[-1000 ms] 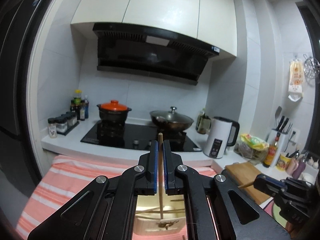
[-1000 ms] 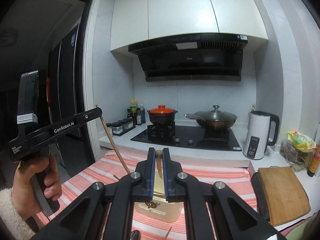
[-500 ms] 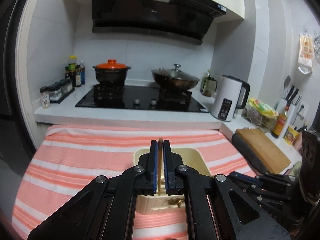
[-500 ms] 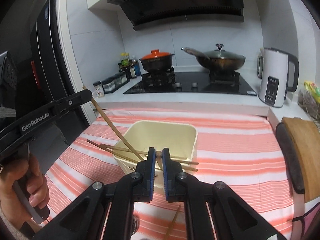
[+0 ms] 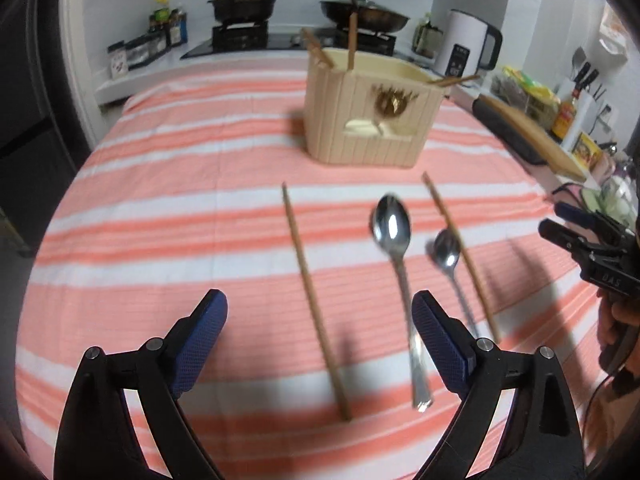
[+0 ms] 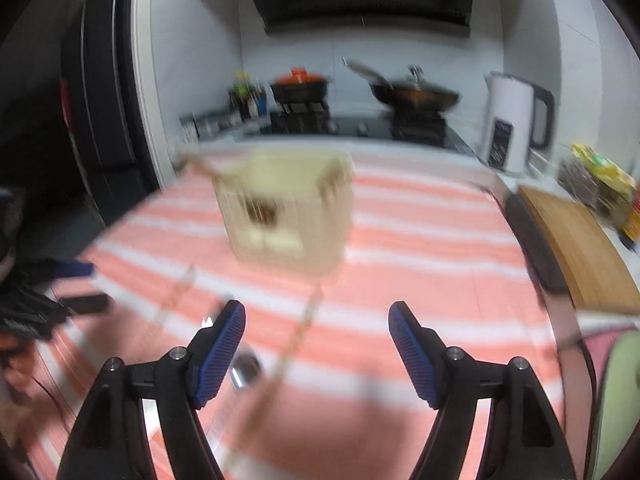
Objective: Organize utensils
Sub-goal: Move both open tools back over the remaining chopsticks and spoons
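Both grippers are empty right now. The left gripper (image 5: 320,316) has its jaws opening wide, with one loose chopstick (image 5: 314,300) lying on the striped cloth (image 5: 160,200) in the gap between them, pads clear of it on both sides. My guess is that spread is there so it can straddle the stick before pinching. The right gripper (image 6: 316,344) is also opening, nothing pressed between its pads; that view is smeared, but a chopstick (image 6: 296,340) runs up through the gap and a spoon bowl (image 6: 246,368) sits by its left pad.

Still out on the cloth: the big spoon (image 5: 394,248), a smaller spoon (image 5: 448,256) and a second chopstick (image 5: 460,256), all lined up roughly lengthwise toward the cream holder (image 5: 372,112) further back. A few chopsticks (image 5: 352,40) already stand or lean in it, so I'd call the job partway done.

Lying flat and thin like that, the sticks look fiddly to pinch, and the spoons could slip
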`<state>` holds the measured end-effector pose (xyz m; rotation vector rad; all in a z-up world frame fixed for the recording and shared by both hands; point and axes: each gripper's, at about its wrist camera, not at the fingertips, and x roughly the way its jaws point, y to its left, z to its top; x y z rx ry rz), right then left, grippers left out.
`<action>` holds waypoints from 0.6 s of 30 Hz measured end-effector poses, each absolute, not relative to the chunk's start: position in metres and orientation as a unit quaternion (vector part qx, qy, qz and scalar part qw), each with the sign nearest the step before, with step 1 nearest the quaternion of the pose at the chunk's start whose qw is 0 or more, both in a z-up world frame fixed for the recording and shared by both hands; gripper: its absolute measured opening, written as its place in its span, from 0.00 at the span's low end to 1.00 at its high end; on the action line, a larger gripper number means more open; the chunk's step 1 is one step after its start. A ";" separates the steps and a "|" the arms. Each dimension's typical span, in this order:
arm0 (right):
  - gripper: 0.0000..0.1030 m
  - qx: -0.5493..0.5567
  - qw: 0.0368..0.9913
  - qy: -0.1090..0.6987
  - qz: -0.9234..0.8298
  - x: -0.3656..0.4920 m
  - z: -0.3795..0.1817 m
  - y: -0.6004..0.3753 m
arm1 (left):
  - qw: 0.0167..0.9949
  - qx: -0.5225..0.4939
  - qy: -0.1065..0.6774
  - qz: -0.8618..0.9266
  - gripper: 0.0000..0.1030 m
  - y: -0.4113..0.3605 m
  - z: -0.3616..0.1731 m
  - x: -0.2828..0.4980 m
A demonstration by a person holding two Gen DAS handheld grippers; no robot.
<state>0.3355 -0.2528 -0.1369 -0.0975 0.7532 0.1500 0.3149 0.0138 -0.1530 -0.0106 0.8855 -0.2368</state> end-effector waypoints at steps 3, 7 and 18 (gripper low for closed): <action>0.74 -0.067 0.905 0.417 0.044 0.310 -0.177 -0.260 | 0.900 -0.016 0.429 -0.081 0.91 0.024 -0.178 0.293; 0.74 -0.071 0.895 0.441 0.024 0.289 -0.200 -0.264 | 0.900 0.001 0.432 -0.062 0.91 0.023 -0.199 0.283; 0.75 -0.033 0.896 0.442 0.029 0.284 -0.211 -0.274 | 0.906 -0.008 0.420 -0.044 0.91 0.035 -0.204 0.276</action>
